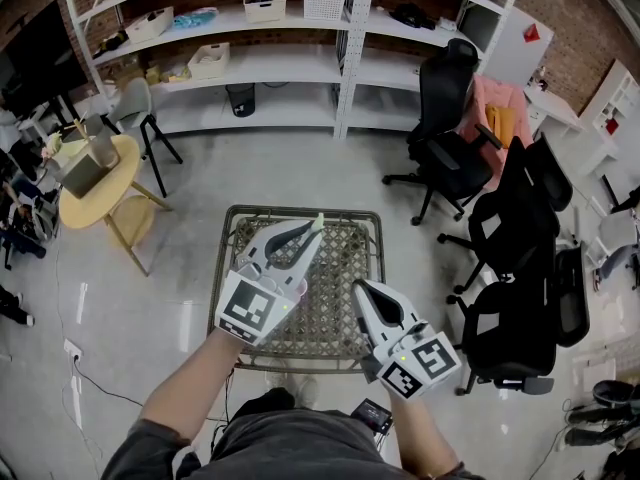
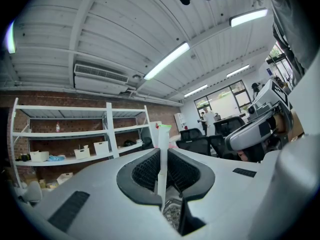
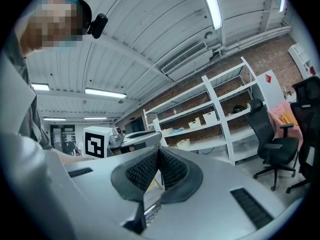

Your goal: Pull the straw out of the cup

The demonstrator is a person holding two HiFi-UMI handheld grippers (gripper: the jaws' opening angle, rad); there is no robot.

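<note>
Over a wire-mesh table (image 1: 345,258), my left gripper (image 1: 316,230) is held level and shut on a thin white straw (image 2: 161,164). The straw stands upright between the black pads, and its green tip (image 2: 163,127) pokes out above them. That tip also shows at the jaw ends in the head view as the straw (image 1: 319,221). My right gripper (image 1: 359,287) sits lower and to the right, its pads (image 3: 167,166) meeting with nothing between them. No cup is plainly in view. A pale pink edge (image 1: 296,287) peeks from under the left gripper's body; I cannot tell what it is.
Black office chairs (image 1: 520,258) crowd the right side. A round wooden table (image 1: 95,183) with a chair stands at the left. White shelving (image 1: 300,28) with bins runs along the back brick wall. A small dark device (image 1: 372,415) lies near the person's lap.
</note>
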